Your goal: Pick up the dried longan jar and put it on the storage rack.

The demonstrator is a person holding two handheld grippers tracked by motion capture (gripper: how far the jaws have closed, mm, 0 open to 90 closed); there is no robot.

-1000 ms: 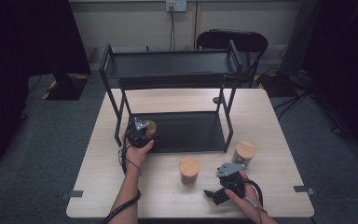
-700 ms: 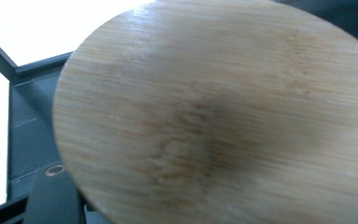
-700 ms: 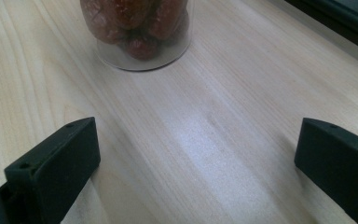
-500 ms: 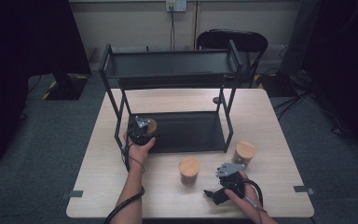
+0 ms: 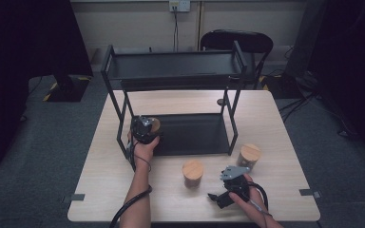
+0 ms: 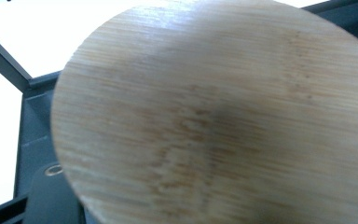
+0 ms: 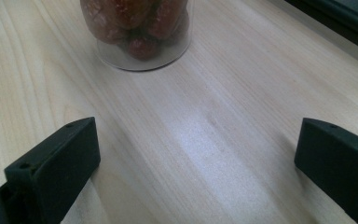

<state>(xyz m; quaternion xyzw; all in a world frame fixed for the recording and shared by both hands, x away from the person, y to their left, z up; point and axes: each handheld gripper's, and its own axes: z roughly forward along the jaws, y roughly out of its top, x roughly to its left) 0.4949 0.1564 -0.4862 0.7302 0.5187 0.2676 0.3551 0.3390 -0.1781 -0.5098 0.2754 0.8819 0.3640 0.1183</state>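
The left tongs (image 5: 148, 127) are closed on a jar (image 5: 154, 126) with a wooden lid, holding it at the left front corner of the black rack's (image 5: 171, 71) bottom shelf, at about nine o'clock from the tabletop's (image 5: 100, 175) middle. In the left gripper view the lid's grain (image 6: 214, 116) sits right up against the camera, with the dark shelf edge beneath it.

The right tongs (image 5: 216, 195) lie low over the tabletop at about five o'clock, jaws wide apart with nothing between them. In the right gripper view a glass jar of reddish-brown pieces (image 7: 142, 28) stands just ahead at eleven o'clock. In the high view that second jar (image 5: 192, 173) stands near the front centre, and a third jar (image 5: 249, 156) stands at four o'clock, beside the rack's right leg.
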